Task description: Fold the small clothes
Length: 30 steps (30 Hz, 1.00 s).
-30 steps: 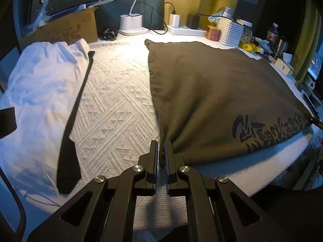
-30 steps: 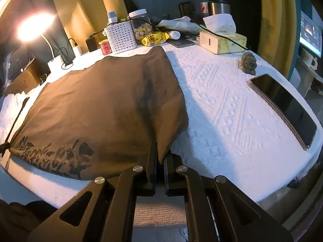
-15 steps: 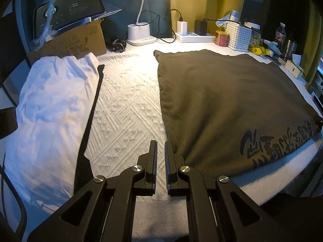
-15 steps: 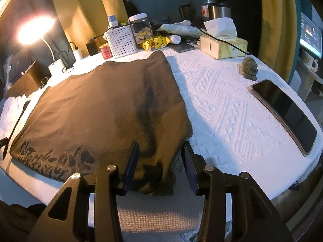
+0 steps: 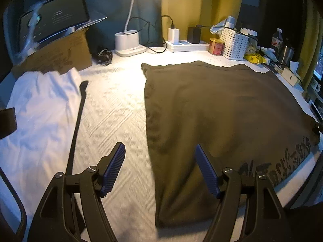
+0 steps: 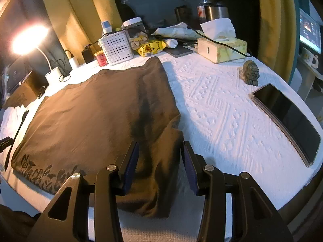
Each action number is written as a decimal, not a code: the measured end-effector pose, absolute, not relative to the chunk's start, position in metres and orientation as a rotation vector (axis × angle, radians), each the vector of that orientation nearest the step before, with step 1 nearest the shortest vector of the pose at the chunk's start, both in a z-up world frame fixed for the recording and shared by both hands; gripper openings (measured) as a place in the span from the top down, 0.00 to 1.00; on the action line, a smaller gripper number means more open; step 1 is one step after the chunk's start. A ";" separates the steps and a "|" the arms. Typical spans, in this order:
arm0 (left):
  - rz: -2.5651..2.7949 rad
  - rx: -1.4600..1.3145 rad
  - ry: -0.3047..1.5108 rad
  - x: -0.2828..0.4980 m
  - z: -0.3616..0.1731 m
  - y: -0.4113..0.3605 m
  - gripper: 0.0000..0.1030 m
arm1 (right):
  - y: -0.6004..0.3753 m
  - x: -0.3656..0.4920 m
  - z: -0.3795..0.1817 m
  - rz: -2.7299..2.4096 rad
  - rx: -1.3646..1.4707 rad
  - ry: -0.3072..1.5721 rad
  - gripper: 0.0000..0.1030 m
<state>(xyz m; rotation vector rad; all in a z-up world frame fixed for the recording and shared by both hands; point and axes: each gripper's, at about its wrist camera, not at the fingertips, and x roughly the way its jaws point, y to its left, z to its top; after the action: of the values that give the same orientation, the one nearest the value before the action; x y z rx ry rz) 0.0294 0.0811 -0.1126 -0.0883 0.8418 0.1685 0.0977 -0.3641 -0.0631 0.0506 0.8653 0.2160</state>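
The surface (image 6: 214, 109) carried a white textured cover. Directly on it lay an olive garment (image 6: 97, 121), a white garment (image 5: 40, 109), a phone (image 6: 288, 119) and a tissue box (image 6: 222, 49).

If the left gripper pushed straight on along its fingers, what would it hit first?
Most likely the left edge of the olive-brown shirt, lying between the open left gripper's fingers, with the white tablecloth beside it; depth is uncertain.

Dark print (image 5: 278, 167) on the brown garment (image 5: 222, 111) is illegible.
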 end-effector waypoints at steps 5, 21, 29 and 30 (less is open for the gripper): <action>0.155 -0.065 0.845 0.055 -0.122 0.089 0.31 | -0.366 0.107 -0.065 0.197 0.059 0.871 0.55; 0.095 -0.036 0.899 0.110 -0.147 0.109 0.99 | -0.355 0.138 -0.076 0.173 0.053 0.913 0.55; 0.143 -0.068 0.885 0.106 -0.147 0.119 0.99 | -0.353 0.136 -0.074 0.153 0.034 0.920 0.55; 0.148 -0.067 0.887 0.106 -0.146 0.119 0.98 | -0.352 0.136 -0.073 0.150 0.033 0.918 0.55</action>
<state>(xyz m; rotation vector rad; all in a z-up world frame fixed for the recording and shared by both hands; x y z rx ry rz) 0.1065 0.1189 -0.1460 -0.0669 0.8868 0.1484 0.1357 -0.3524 -0.0729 0.0329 0.9185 0.1499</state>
